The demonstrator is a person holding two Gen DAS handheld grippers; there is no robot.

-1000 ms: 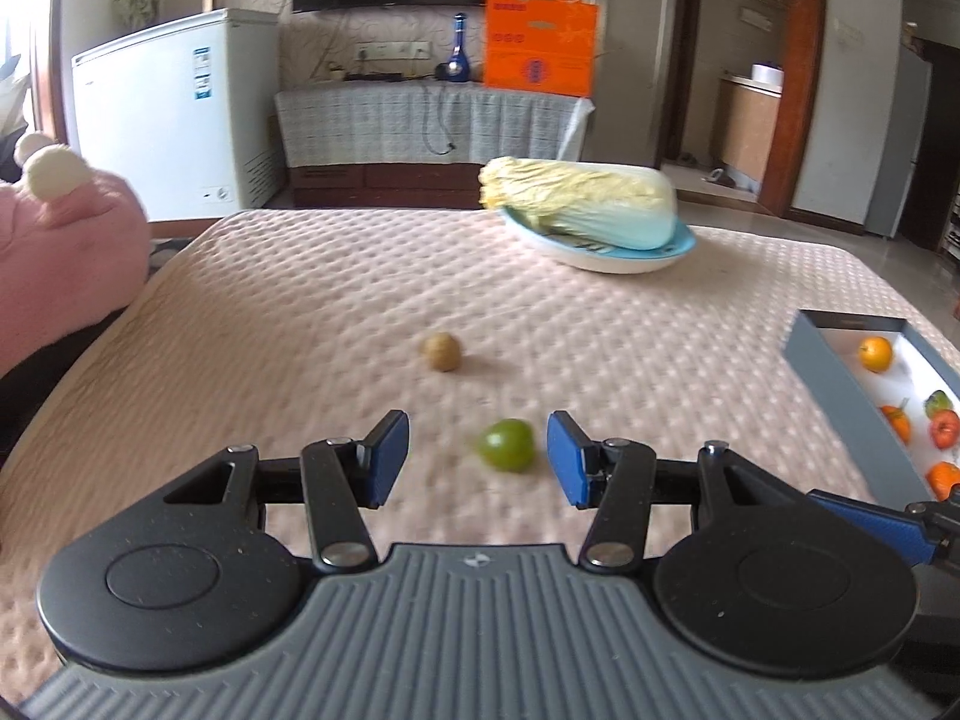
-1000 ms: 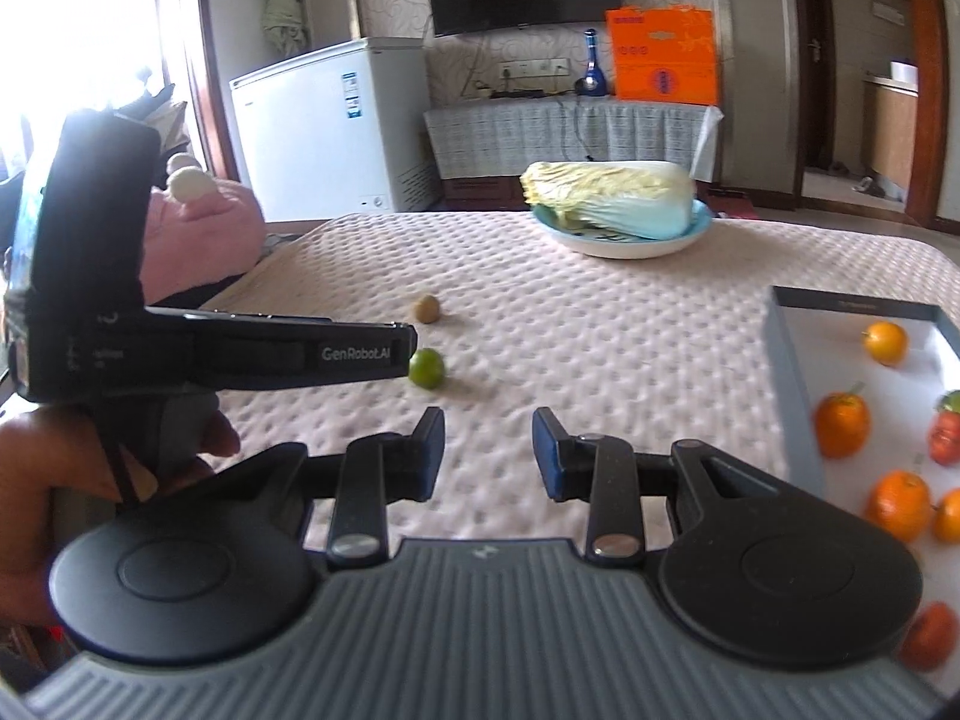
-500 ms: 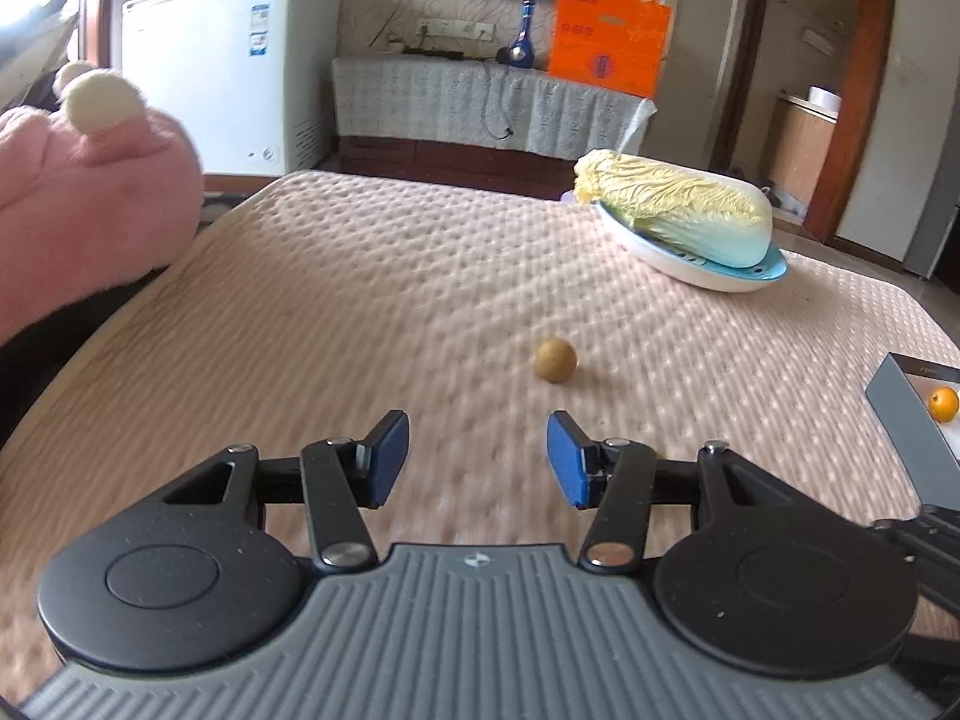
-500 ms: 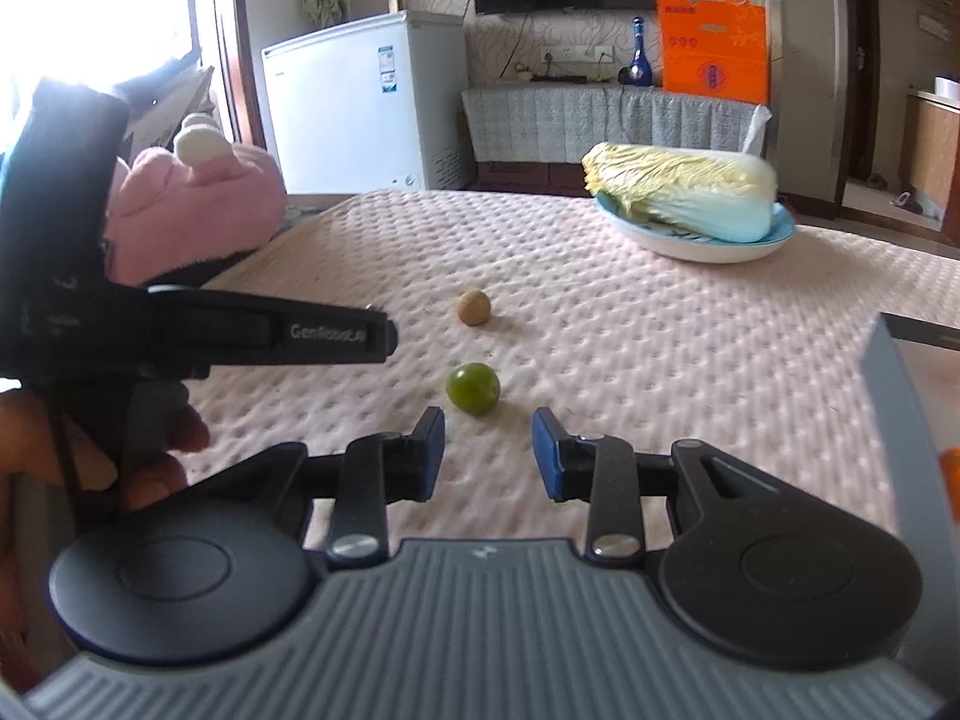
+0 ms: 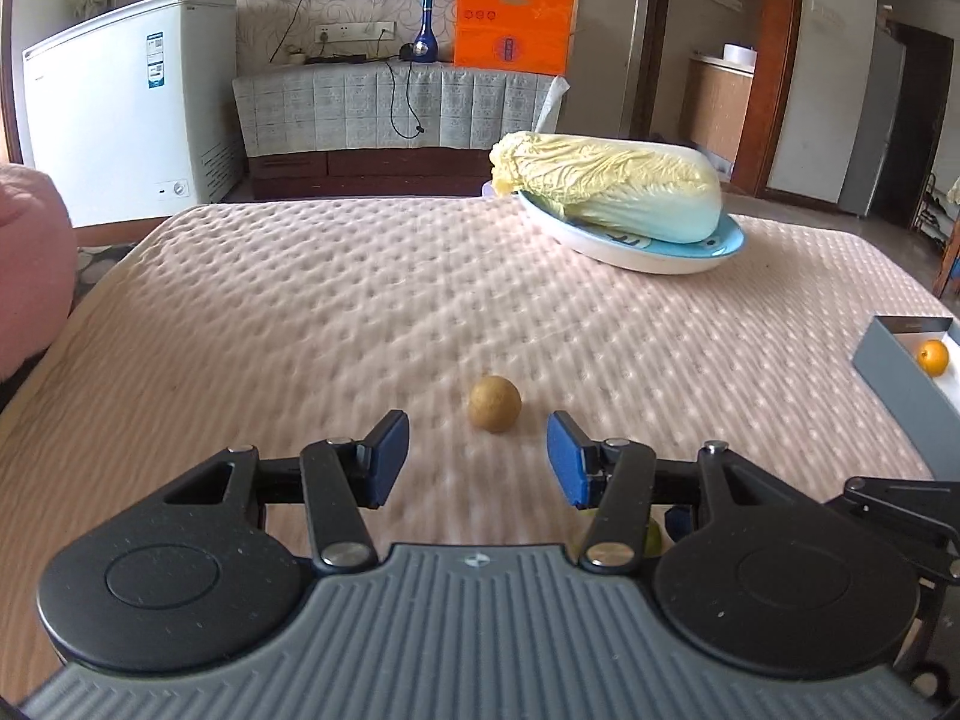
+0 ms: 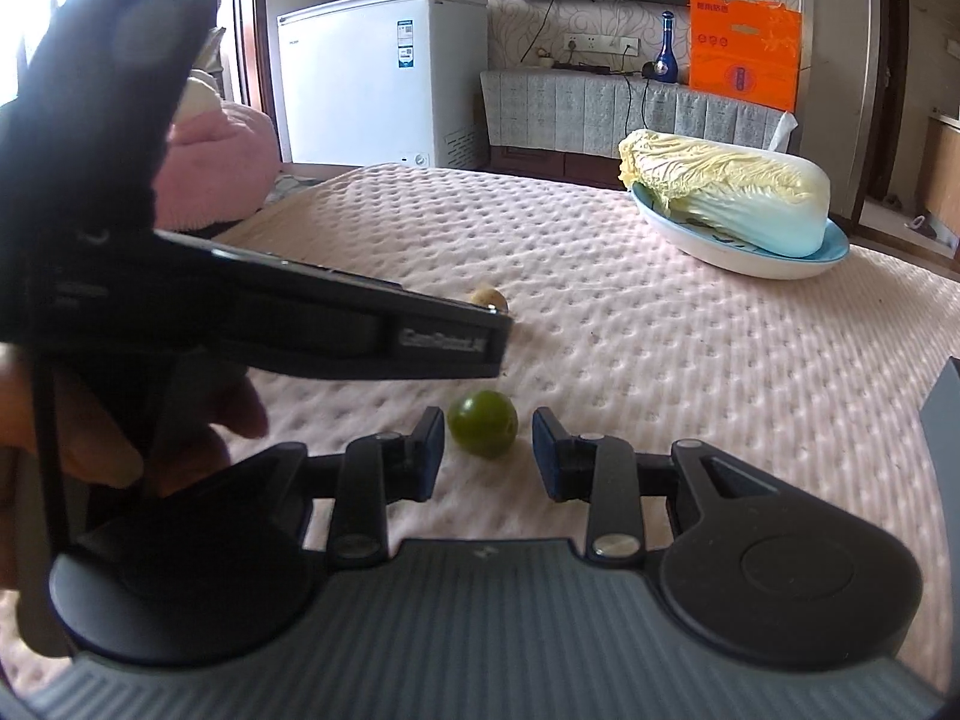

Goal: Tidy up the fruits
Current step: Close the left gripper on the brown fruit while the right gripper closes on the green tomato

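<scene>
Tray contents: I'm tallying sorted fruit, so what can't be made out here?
- Tray, left wrist view: cut by the right edge; one orange shows.
- Tray, right wrist view: only a wall sliver.
- Green fruit, left wrist view: mostly behind the left hand-held gripper.
- Brown fruit, right wrist view: partly behind the left hand-held gripper's body.

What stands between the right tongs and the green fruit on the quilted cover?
Nothing visible. The green fruit lies just ahead of the open right tongs, in line with the gap, only bare quilted cover between. The left tongs pass above and to the left.
</scene>
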